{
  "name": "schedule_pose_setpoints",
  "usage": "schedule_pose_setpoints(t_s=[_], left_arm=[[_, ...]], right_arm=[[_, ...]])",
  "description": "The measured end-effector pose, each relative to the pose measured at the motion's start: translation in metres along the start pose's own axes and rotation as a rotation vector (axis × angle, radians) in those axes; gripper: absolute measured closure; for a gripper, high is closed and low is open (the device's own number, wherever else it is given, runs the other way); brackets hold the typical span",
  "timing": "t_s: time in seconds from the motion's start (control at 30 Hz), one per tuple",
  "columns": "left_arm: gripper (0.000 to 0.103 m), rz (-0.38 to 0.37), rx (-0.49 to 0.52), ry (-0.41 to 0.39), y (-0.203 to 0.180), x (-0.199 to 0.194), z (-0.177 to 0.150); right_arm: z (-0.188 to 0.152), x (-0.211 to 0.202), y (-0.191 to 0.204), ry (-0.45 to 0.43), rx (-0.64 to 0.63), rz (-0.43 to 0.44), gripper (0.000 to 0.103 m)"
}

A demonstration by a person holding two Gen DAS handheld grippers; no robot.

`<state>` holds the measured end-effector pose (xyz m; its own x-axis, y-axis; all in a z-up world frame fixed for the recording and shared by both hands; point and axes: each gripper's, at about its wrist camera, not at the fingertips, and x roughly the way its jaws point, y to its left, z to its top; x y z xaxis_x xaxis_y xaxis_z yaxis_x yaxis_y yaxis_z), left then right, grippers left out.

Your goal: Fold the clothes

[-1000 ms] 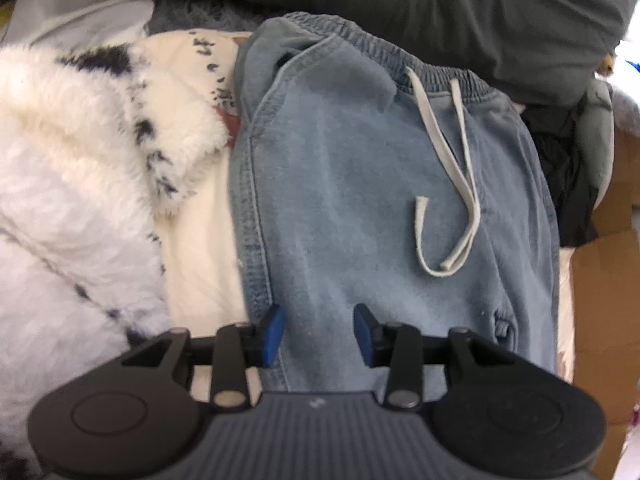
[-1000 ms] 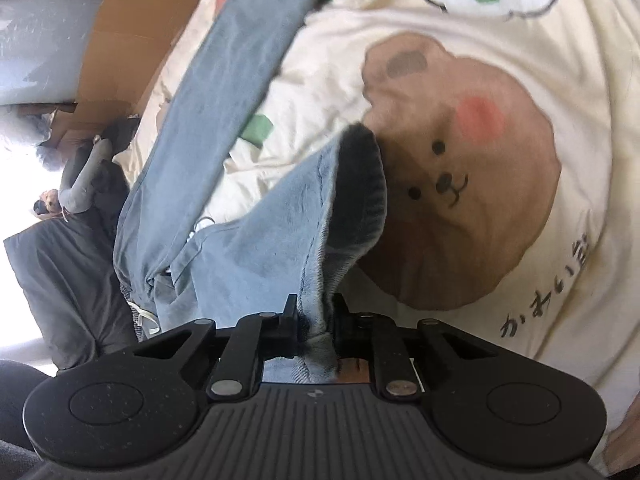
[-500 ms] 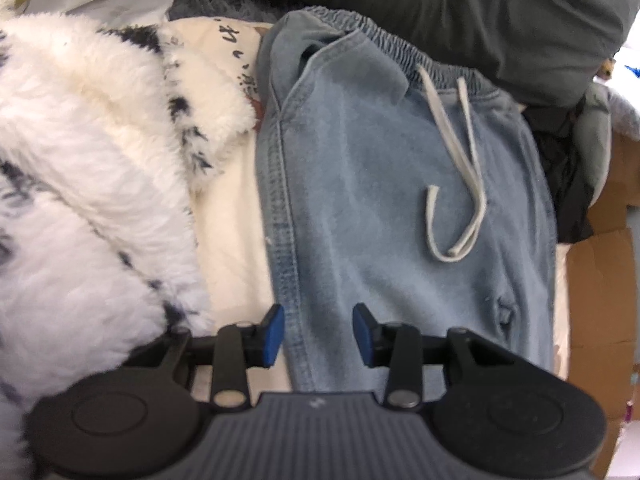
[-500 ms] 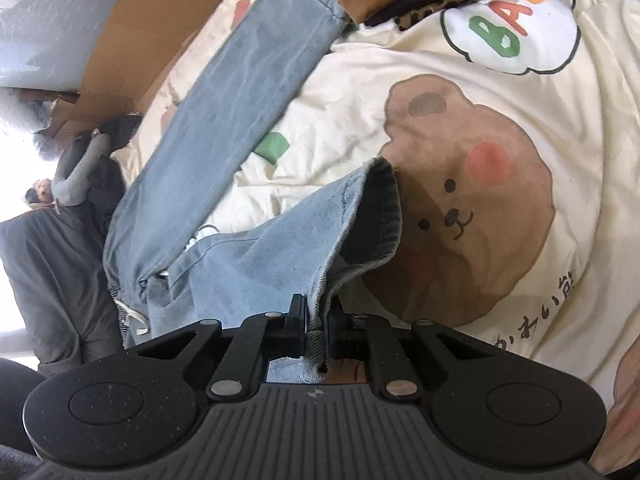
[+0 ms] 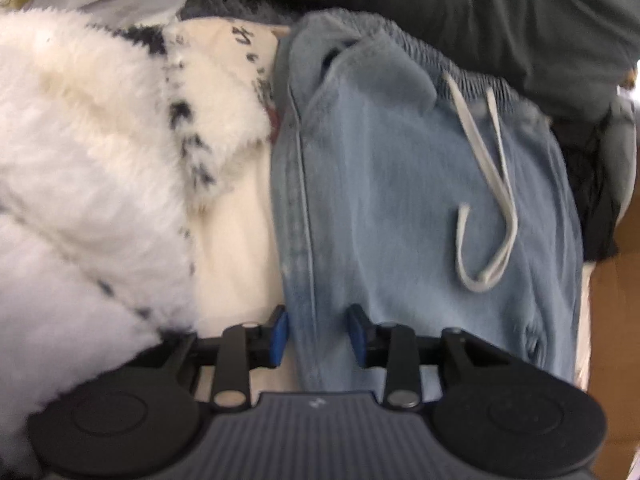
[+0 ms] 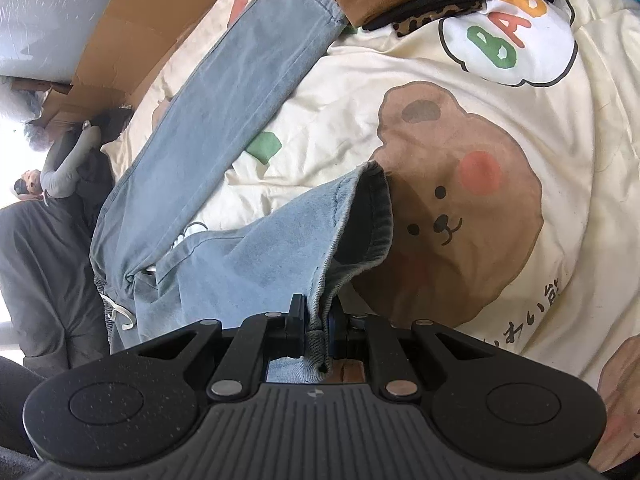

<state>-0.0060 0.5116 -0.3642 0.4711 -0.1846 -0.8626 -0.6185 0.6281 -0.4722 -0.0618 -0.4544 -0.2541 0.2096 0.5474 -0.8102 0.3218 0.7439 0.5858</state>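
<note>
Left wrist view: the left gripper (image 5: 316, 334) hangs over the side seam of the light-blue jeans (image 5: 420, 200), which lie waistband-up on a cream blanket (image 5: 236, 256) with the drawstring (image 5: 486, 208) loose on top. Its jaws are opening slightly, a moderate gap between the blue pads (image 5: 279, 334); the seam edge runs up between them, but neither pad appears to press on it, so nothing is held. Risk: a closure from this position may catch only the seam ridge, or pinch blanket along with denim, dragging the bedding into the fold. The fluffy white spotted garment (image 5: 100, 160) lies just beside and could be snagged by the left finger. Right wrist view: the right gripper (image 6: 318, 322) is clamped nearly shut on the hem of one jeans leg (image 6: 280, 248), lifted off the bear-print blanket (image 6: 480, 208); the other leg (image 6: 224, 112) lies flat toward the cardboard (image 6: 116, 60). Risk: the bite is narrow and near the cuff edge, so the weight of the hanging leg could pull it free, and the open cuff may twist, leaving an uneven fold.
</note>
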Motion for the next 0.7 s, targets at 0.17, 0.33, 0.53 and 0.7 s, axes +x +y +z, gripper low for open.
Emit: schedule_pose_setpoints(t_s=[0.17, 0.33, 0.53, 0.7], left_arm=[[0.078, 0.024, 0.02, -0.044, -0.007, 0.004, 0.012], [0.094, 0.056, 0.075, -0.049, -0.015, -0.018, 0.015], [0.096, 0.143, 0.163, -0.015, -0.02, -0.031, 0.017], [0.095, 0.165, 0.158, -0.011, -0.016, -0.022, 0.013]], right_arm=[[-0.002, 0.001, -0.002, 0.001, 0.008, -0.008, 0.094], [-0.005, 0.003, -0.007, 0.014, 0.013, -0.036, 0.094], [-0.012, 0.007, -0.013, 0.058, 0.002, -0.101, 0.094], [-0.026, 0.016, -0.025, 0.108, 0.001, -0.15, 0.094]])
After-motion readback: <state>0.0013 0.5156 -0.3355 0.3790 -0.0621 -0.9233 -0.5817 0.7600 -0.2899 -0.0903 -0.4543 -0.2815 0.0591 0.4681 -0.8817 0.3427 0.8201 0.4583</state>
